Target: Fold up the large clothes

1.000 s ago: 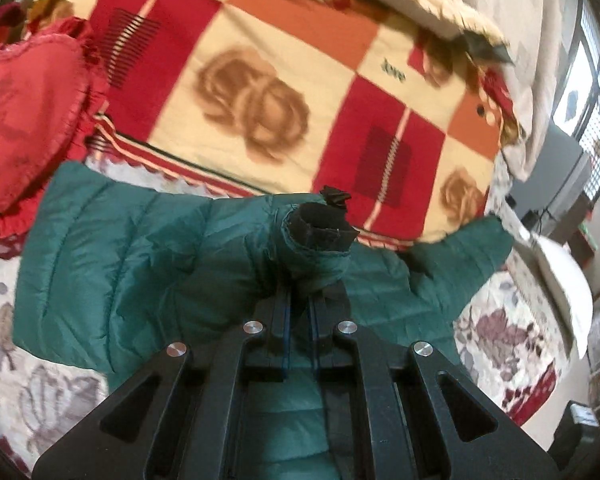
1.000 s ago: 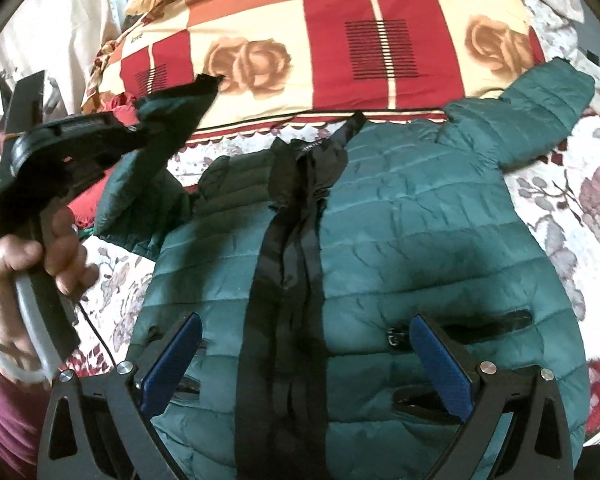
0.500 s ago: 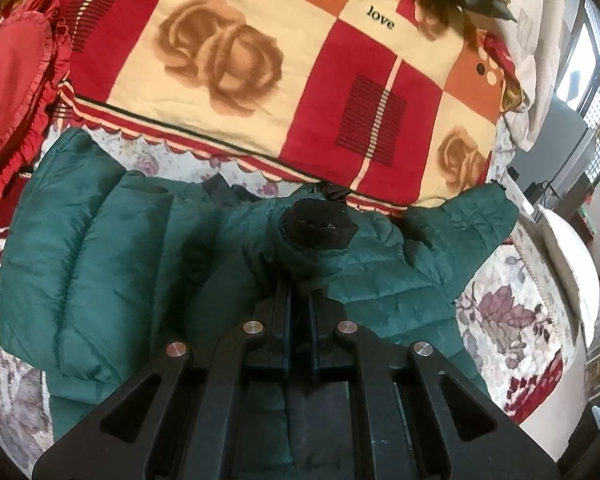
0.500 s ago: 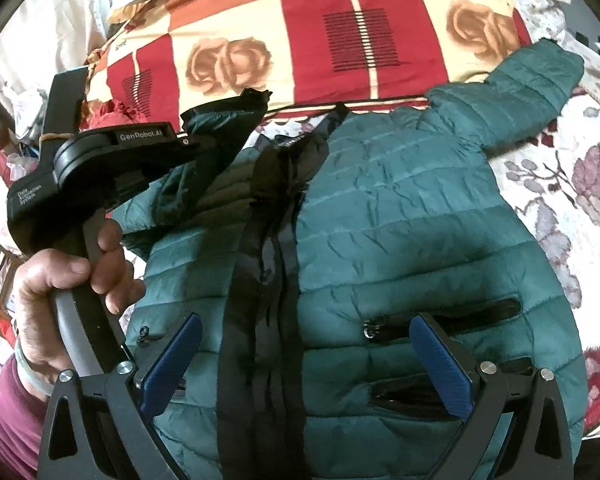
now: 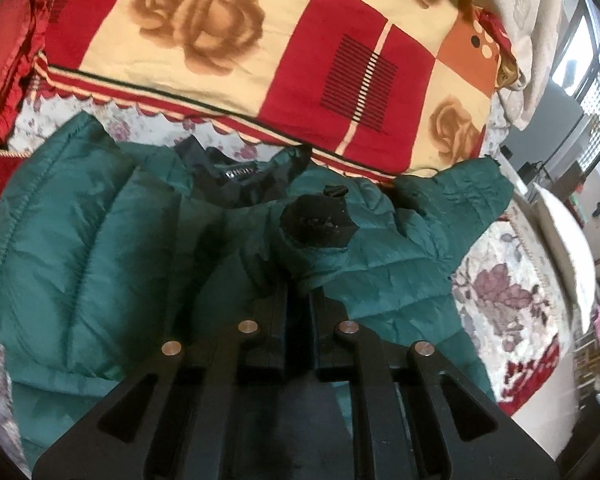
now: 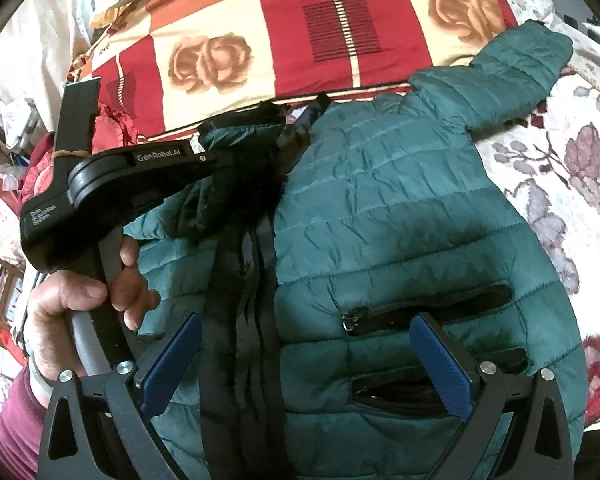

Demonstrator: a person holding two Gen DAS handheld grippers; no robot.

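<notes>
My left gripper [image 5: 300,276] is over the chest of the dark green quilted puffer jacket [image 6: 400,220], which lies front up on the white bedsheet with purple flower print [image 6: 572,168]. Between its two black fingers there is the end of the left sleeve [image 5: 320,252], with the black cuff opening [image 5: 316,226] pointing away from me. The jaws are only a narrow gap apart and they are opening at this moment; the sleeve cloth fills the gap and I read it as gripped yet. In the right wrist view the same sleeve [image 6: 240,136] is folded across the jacket toward the black zipper band [image 6: 240,320] that runs down the middle.

My right gripper [image 6: 306,360] is wide open, with the blue ribbed pads [image 6: 440,364] far from each other and nothing between them. It hangs above the lower part of the jacket, near the two black pocket slits [image 6: 432,312].

My left hand [image 6: 84,296] holds the handle of the left tool, and a dark red sleeve [image 6: 12,432] covers the wrist.

The other sleeve of the jacket [image 6: 500,76] stretches out to the far right, and its end lies on the edge of the checked blanket in red, cream and orange with rose pictures [image 5: 300,60]. The collar with black lining [image 5: 240,176] lies open toward this blanket. A red frilled cushion [image 5: 4,52] is at the far left.
</notes>
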